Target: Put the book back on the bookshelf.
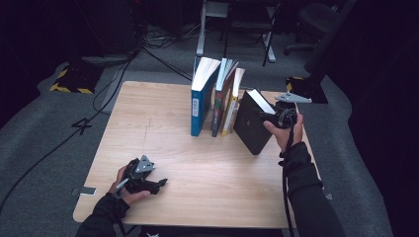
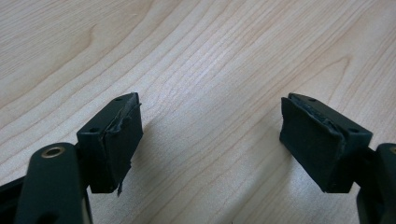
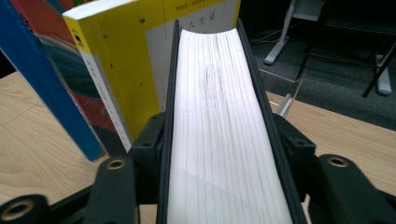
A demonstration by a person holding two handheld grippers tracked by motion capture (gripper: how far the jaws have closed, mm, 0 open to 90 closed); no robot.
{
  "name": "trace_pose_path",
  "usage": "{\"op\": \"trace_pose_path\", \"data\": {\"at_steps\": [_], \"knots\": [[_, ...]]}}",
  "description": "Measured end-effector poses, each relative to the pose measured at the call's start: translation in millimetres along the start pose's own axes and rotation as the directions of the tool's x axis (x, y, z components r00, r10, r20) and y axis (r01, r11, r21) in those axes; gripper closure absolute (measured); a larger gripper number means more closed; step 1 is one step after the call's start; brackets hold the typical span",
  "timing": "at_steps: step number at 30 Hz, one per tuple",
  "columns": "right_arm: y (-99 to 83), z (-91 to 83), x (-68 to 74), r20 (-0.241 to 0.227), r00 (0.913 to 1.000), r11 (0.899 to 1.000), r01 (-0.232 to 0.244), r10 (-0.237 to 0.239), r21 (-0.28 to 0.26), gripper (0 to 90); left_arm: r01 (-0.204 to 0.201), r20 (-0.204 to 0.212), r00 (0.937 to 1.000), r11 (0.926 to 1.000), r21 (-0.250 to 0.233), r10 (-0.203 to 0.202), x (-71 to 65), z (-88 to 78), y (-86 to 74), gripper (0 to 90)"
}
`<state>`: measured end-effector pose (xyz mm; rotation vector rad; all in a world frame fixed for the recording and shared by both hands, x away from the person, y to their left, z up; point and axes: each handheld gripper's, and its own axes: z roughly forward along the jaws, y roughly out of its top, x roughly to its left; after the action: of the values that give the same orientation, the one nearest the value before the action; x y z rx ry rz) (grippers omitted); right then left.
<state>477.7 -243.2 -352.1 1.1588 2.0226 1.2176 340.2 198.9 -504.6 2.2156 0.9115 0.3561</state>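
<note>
right gripper (image 3: 219,154) clamps the black book (image 1: 251,126), tilted just right of the yellow book (image 1: 231,111), probably mid-shelving; next, stand it flush; left gripper (image 2: 210,140) spread, idle.

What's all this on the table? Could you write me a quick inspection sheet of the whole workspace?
Surface: pale wooden table, bare apart from the books and the grippers.
Job's things: black book, tilted towards a yellow book; beside it stand a dark book and a blue book.
Clutter: nothing seen.
Grippers: right gripper clamped on the black book, a jaw on each cover; left gripper open, holding nothing, low over the table near its front edge.
Cables: one trails from the right gripper along the sleeve; more lie on the floor.
Surroundings: grey carpet, a chair, dark room.
</note>
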Motion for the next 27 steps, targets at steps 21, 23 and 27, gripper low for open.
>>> {"op": "trace_pose_path", "data": {"at_steps": [21,23,27], "knots": [[32.8,11.2,9.2,0.112,0.9933,1.000,-0.029,0.030,-0.008,53.3,-0.006,0.002,1.0000,1.0000,0.001,0.006,-0.5,-0.4,-0.2,21.1],[36.9,14.9,9.1,0.127,0.9913,0.999,-0.034,0.035,-0.009,53.3,-0.007,0.004,1.0000,1.0000,0.001,0.007,-0.5,-0.4,-0.2,21.1],[41.5,22.8,8.4,0.161,0.9849,0.998,-0.060,0.063,-0.022,53.3,-0.009,0.007,0.9999,1.0000,0.001,0.009,-0.6,-0.4,-0.2,21.1]]}}
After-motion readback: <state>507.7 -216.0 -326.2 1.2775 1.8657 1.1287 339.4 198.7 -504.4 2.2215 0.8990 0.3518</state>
